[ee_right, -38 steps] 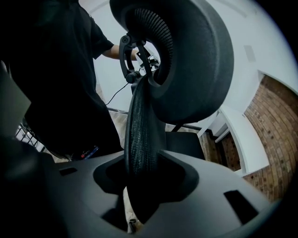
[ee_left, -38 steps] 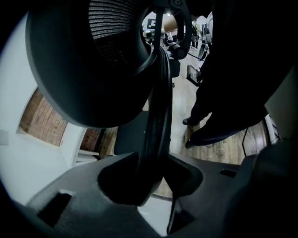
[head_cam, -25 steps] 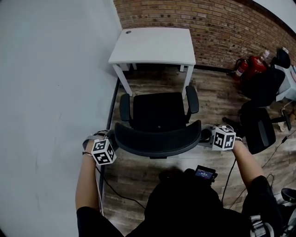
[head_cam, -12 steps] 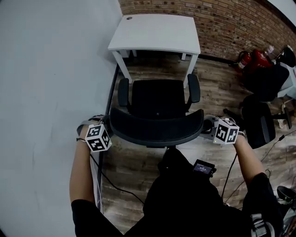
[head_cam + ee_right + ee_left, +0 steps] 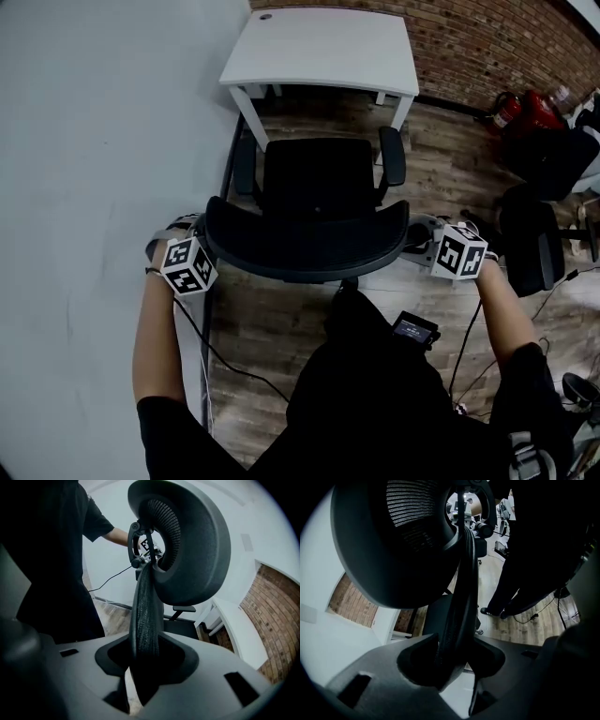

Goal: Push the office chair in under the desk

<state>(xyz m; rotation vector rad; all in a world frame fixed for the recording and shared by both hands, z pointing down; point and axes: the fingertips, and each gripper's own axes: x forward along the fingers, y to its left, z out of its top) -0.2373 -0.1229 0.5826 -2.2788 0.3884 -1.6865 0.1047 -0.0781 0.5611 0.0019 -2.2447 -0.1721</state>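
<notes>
Brick wall (image 5: 487, 42) and tabletop (image 5: 319, 47) lie ahead of my tools, the office chair (image 5: 314, 178) just short of them, seat not yet underneath; my left tool (image 5: 452, 660) and right tool (image 5: 143, 665) each clamp a backrest (image 5: 305, 251) edge, the right's jaws having just closed tighter, so I judge more pushing remains.

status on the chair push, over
Left hand-held gripper and right hand-held gripper shut on chair backrest. Seat short of desk, not under. Nothing seen blocking.
</notes>
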